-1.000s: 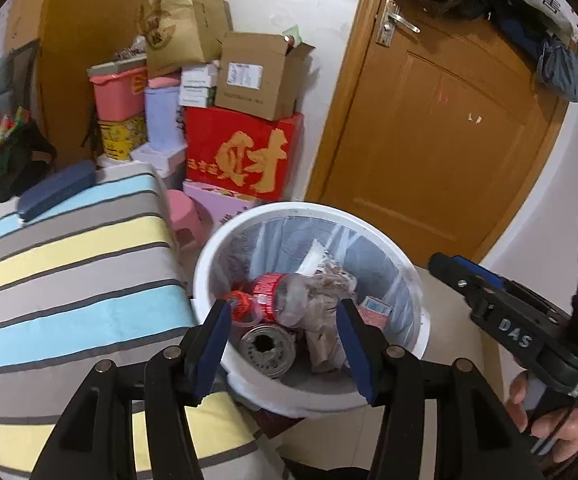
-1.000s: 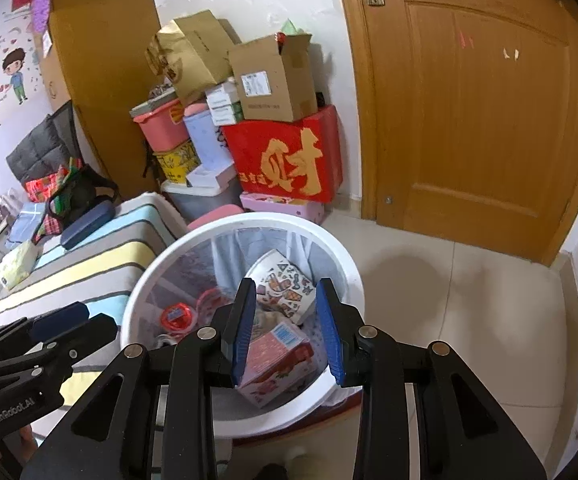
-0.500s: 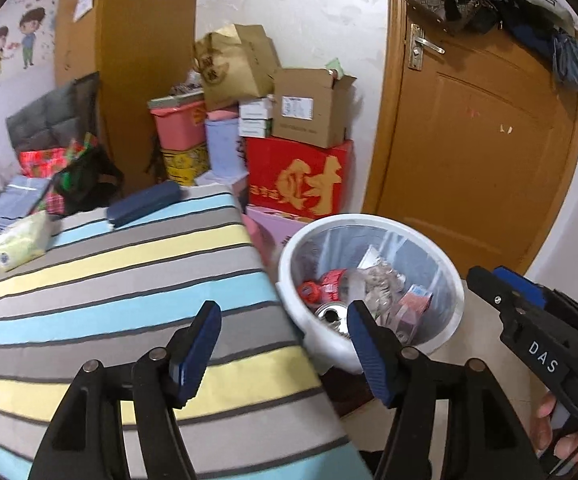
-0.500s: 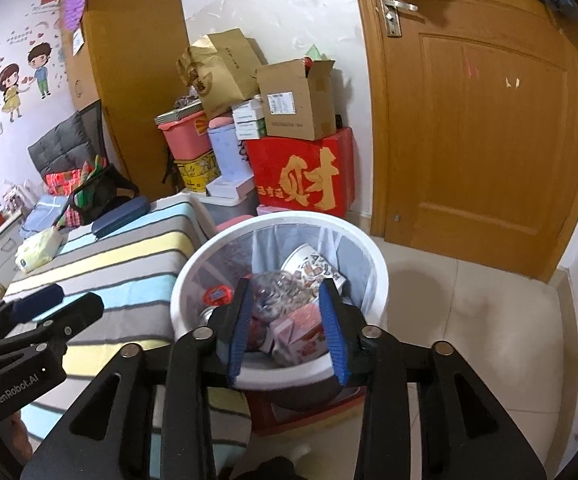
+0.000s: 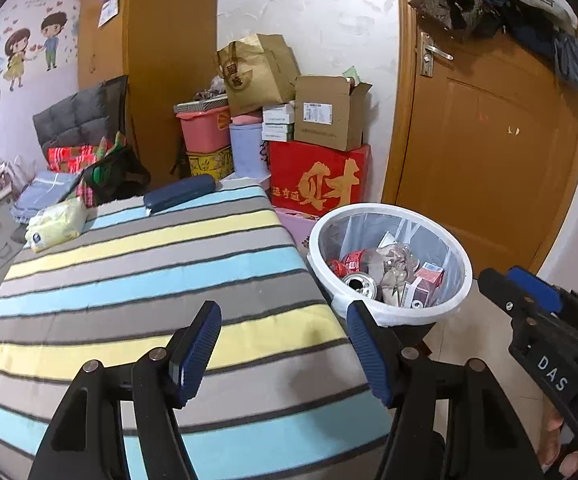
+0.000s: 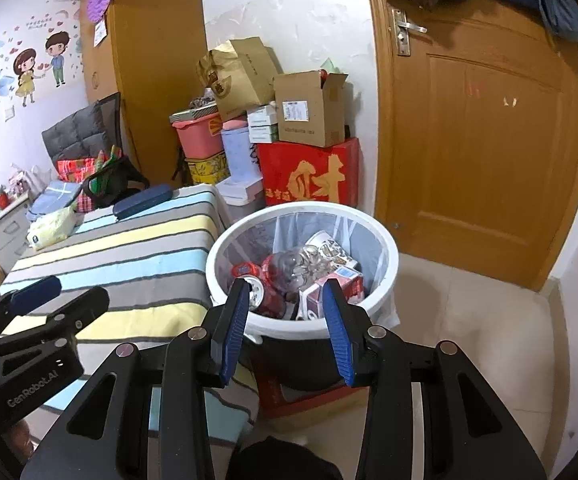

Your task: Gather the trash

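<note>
A white bin point(image 5: 464, 280) lined with a clear bag stands beside the striped bed. It holds a crushed bottle with a red label point(image 5: 363, 261), a can point(image 5: 359, 283), a red carton point(image 5: 425, 282) and a printed paper cup point(image 6: 325, 245). My left gripper point(image 5: 283, 316) hovers open over the striped cover, left of the bin, with nothing between its blue pads. My right gripper point(image 6: 286, 286) is open in front of the bin's near rim point(image 6: 309, 330) and holds nothing. Each gripper shows at the edge of the other's view.
On the striped cover point(image 5: 137, 264) lie a dark blue case point(image 5: 179, 194) and a yellow tissue pack point(image 5: 57, 224). Stacked boxes with a red one point(image 5: 319, 180) stand against the wall behind the bin. A wooden door point(image 6: 485, 140) and tiled floor point(image 6: 481, 320) are to the right.
Both grippers drew back from the bin and their jaws widened. The bottle and the carton seen between the jaws earlier now lie in the bin. The left view swung left over the bed.
</note>
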The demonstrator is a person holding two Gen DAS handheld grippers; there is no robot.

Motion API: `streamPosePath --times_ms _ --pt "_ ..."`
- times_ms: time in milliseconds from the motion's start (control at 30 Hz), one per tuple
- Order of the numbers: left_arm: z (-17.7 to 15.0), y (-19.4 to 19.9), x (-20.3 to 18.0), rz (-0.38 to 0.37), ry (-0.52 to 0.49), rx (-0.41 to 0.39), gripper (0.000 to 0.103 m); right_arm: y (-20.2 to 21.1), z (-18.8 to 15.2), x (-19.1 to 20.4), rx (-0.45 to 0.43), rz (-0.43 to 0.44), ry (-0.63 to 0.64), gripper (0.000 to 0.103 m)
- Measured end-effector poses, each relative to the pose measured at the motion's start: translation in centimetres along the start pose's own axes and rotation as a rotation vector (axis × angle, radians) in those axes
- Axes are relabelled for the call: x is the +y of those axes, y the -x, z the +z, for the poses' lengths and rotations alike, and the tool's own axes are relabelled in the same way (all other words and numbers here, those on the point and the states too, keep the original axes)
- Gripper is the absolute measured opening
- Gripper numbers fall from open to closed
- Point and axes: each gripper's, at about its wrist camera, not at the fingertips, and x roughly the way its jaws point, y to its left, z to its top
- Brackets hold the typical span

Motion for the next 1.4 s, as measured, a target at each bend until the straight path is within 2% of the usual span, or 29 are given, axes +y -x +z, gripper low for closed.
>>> streamPosePath --times_ms 167,367,1400 --pt "-0.6 1.1 0.4 0.024 0.004 -0.017 0.065 0.7 -0.5 0.5 -0.017 -0.021 0.004 0.04" --pt "-1.0 1.6 0.5 0.016 0.011 -0.011 0.065 1.0 -0.7 0.9 -0.018 0.0 0.007 0.04" --pt "-1.5 2.7 0.6 -0.002 0.019 -0.019 0.065 2.1 -0.9 1.4 -0.041 -0.007 0.023 0.04"
